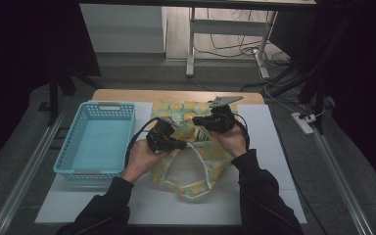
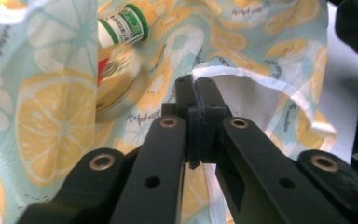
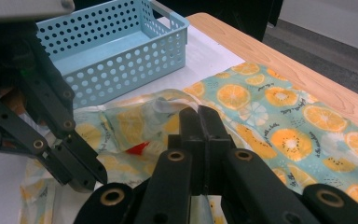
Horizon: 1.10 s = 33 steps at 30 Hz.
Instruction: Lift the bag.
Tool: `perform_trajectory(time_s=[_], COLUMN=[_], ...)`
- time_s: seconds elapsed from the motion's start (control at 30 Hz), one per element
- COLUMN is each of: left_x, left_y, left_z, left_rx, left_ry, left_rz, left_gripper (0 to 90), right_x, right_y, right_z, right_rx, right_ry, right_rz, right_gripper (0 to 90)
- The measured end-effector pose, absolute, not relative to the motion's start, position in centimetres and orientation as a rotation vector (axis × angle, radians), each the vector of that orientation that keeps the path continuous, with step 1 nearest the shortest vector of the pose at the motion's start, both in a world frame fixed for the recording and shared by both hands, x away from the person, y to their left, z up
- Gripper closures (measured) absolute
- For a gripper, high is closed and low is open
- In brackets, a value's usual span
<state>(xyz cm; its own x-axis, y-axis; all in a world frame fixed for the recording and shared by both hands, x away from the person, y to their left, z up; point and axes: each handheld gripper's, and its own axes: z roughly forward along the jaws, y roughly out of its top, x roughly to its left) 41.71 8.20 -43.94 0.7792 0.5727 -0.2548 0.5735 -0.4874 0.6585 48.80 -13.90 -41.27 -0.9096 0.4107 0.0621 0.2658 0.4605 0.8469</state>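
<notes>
Landmark: the citrus-print cloth bag (image 1: 196, 161), spread flat across the middle of the counter (image 1: 269, 147).

1. Sleeves and hands. Two dark sleeves come in at the near edge of the counter, just short of the bag's near hem. Each hand carries a black gripper over the bag's middle.

2. Bag handles (image 1: 200, 171). Pale loops of webbing on the near half of the bag, lying slack on the white counter cover.

3. Left gripper (image 2: 196, 86). Held over the left part of the bag, near its mouth. Jaws pressed fully together; a pale hem of the bag's cloth (image 2: 242, 77) runs right at their tips, and the cloth looks pinched there, though the grip itself is hard to make out.

4. Right gripper (image 3: 199, 114). Held over the right part of the bag, just beside the left gripper, with a grey three-cornered plate (image 1: 223, 101) on its top. Jaws likewise closed tight, tips at a raised fold of the bag's opening edge.

5. Contents. Inside the bag's mouth, to the left of the left gripper's jaws: a round tin (image 2: 119, 81), blurred, and just beyond it a small bottle with a green cap (image 2: 123, 28). Both lie on their sides.

6. Blue perforated basket (image 1: 98, 139). On the counter left of the bag, just beside its left edge.

7. Wooden counter edge (image 1: 176, 95), beyond the bag's far hem.
</notes>
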Motion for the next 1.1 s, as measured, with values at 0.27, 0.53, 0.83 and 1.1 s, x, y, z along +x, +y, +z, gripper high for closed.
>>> perform_trajectory(time_s=[0.27, 0.53, 0.83, 1.1], left_x=[42.0, 42.2, 42.4, 42.9], left_y=[8.9, 9.4, 9.8, 10.3], left_z=[-42.5, -40.7, -37.6, -34.4], left_rx=[2.173, 2.14, 2.096, 2.048], left_ry=[0.847, 0.829, 0.796, 0.779], left_rz=[0.008, 0.023, 0.049, 0.074], left_gripper=[90.0, 90.0, 90.0, 90.0], right_x=[48.8, 48.4, 47.7, 47.1], right_y=[-13.7, -13.7, -13.4, -13.4], right_z=[-40.7, -39.6, -37.6, -35.4], right_rx=[0.594, 0.572, 0.528, 0.501], right_ry=[2.559, 2.547, 2.532, 2.508], right_rz=[1.433, 1.43, 1.434, 1.445], right_gripper=[90.0, 90.0, 90.0, 90.0])
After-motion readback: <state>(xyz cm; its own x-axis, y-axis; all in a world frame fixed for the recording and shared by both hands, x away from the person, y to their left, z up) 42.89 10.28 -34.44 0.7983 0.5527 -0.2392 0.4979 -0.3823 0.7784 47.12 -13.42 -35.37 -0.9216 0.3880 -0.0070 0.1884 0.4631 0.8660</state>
